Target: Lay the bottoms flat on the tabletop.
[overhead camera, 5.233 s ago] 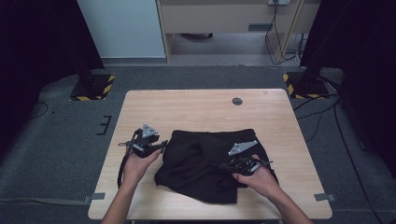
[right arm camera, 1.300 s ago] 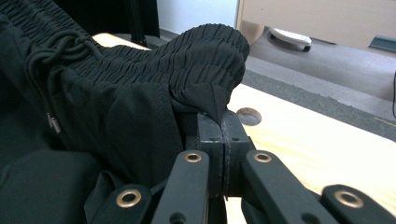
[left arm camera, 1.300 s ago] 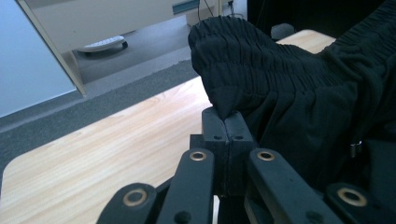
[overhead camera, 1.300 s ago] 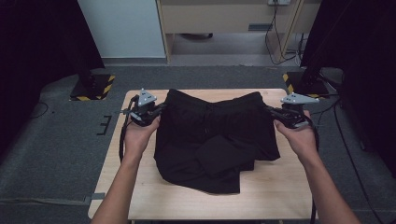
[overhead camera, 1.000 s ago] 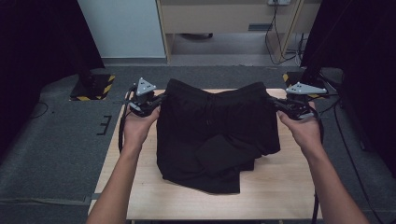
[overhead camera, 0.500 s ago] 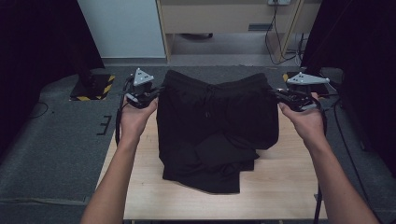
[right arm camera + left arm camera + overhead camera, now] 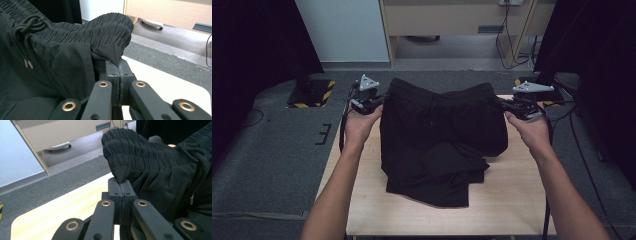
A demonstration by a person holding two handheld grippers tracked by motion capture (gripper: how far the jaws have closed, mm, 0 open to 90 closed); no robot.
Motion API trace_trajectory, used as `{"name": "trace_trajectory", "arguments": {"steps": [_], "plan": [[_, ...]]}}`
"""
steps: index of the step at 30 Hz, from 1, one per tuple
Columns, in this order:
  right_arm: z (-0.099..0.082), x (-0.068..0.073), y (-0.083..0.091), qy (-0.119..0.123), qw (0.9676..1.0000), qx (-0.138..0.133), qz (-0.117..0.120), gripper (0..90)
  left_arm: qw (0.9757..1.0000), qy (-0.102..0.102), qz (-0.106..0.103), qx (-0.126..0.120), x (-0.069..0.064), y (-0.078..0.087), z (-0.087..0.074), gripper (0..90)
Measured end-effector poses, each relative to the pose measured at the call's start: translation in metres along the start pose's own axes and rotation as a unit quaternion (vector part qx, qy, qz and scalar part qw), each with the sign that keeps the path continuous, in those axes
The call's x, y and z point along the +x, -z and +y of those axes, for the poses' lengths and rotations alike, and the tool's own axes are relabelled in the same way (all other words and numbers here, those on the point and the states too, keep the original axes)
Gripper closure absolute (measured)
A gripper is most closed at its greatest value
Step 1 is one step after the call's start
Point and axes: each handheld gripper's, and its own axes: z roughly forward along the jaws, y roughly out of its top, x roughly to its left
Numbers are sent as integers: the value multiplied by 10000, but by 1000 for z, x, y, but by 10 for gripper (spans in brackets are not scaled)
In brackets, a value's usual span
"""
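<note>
Black shorts [image 7: 442,135] pinched between both grippers' fingers

Shorts [image 7: 437,135] hang between left claw [image 7: 379,100] and right claw [image 7: 502,103], hems on table [image 7: 512,200].

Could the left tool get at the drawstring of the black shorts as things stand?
Probably not without letting go. The left tool is shut on one end of the waistband of the black shorts, and the right tool on the other. The drawstring hangs mid-waistband, apart from both.
</note>
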Motion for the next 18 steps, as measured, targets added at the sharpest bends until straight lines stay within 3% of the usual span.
{"name": "trace_trajectory", "arguments": {"steps": [9,18], "plan": [[4,-13,-25,-88,9999,101,-16,894,9998,70,69,175,12,-26,4,899],[-6,-23,-57,-155,9993,337,-53,894,9986,82,101,505,23,-56,-5,899]]}}
